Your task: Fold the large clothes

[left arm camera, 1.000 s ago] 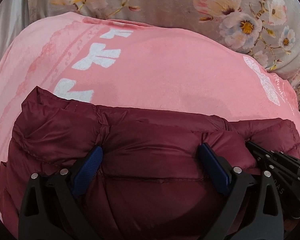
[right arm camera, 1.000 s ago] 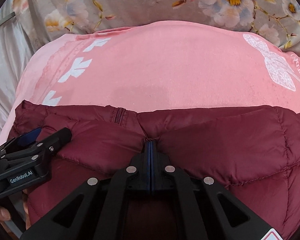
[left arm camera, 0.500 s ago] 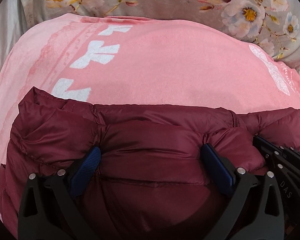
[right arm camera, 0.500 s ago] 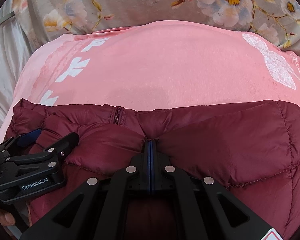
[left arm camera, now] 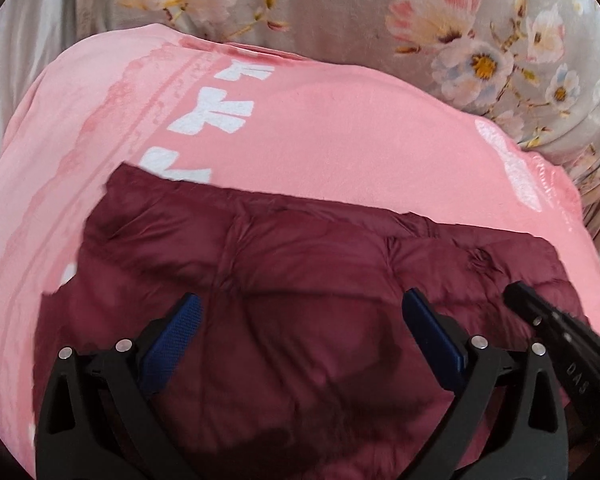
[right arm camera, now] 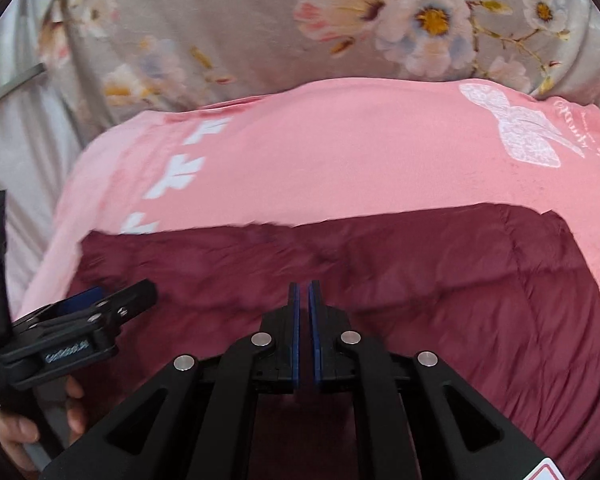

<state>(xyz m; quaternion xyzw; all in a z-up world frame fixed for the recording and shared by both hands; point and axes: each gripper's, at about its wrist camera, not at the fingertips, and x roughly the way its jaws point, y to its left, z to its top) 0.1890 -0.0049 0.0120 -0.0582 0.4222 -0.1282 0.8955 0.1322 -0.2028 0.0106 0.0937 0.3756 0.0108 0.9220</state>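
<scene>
Opening a narrow, empty gap, the right hand-held gripper [right arm camera: 305,292] and the wide, empty left hand-held gripper [left arm camera: 300,312] leave the maroon puffer jacket [left arm camera: 300,280], folded mid-towel on the pink towel [left arm camera: 340,128] on the bed, liable to spring open.

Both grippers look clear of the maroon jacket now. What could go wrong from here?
The puffy jacket may spring back open, since neither hand-held gripper pins it: the left is wide open, and the right is opening with nothing between its pads. The jacket's far edge looks uneven on the pink blanket, so a later fold may skew.
</scene>
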